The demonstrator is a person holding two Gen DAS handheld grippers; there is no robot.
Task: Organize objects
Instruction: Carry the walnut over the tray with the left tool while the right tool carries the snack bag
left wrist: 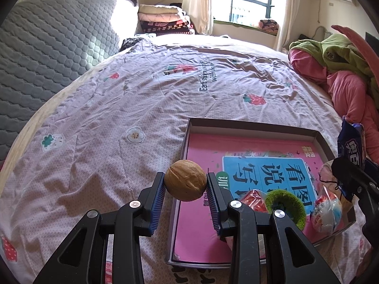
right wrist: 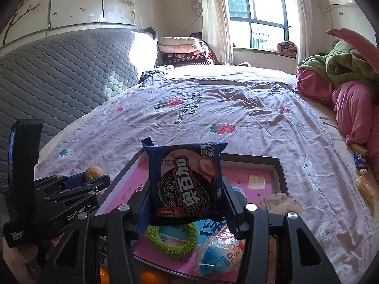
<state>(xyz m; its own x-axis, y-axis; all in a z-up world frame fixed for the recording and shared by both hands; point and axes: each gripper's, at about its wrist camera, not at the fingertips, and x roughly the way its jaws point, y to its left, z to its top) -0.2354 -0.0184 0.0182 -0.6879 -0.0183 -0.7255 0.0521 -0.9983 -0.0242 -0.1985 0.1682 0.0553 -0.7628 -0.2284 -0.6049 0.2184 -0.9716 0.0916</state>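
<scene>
The left tool (left wrist: 185,183) pinched a walnut (left wrist: 185,180) above the near left edge of the shallow box (left wrist: 251,124) on the bed (left wrist: 146,90), while the right tool (right wrist: 187,200) clamped a cookie packet (right wrist: 186,179) over it. Both seemed mid-delivery, each needing lowering into free space before release. Inside lay a pink book (left wrist: 203,146), a green ring (right wrist: 172,240), wrapped sweets (right wrist: 219,255) and, farther back, pale cloth (right wrist: 280,203).
</scene>
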